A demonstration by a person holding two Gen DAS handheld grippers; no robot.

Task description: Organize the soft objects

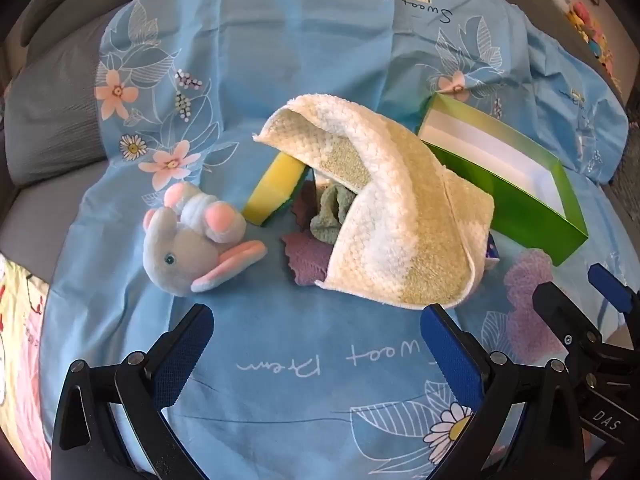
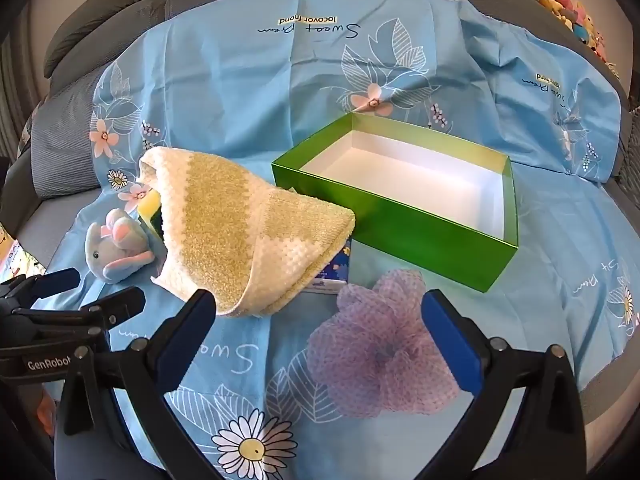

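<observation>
A cream and beige towel (image 1: 392, 216) lies draped in a heap over a yellow sponge (image 1: 276, 186), a green cloth (image 1: 332, 212) and a purple cloth (image 1: 308, 256). A grey and pink plush elephant (image 1: 192, 244) lies left of it. An empty green box (image 2: 404, 196) with a white inside stands behind on the right. A purple mesh bath puff (image 2: 380, 344) lies in front of the box, between the fingers of my open right gripper (image 2: 320, 328). My open left gripper (image 1: 316, 344) hovers empty in front of the towel (image 2: 244, 232).
All lies on a light blue flowered sheet (image 1: 280, 60) spread over a grey sofa (image 2: 80, 32). A small blue packet (image 2: 334, 272) peeks from under the towel. Plush toys (image 2: 568, 4) sit at the far right. The left gripper (image 2: 64, 300) shows in the right wrist view.
</observation>
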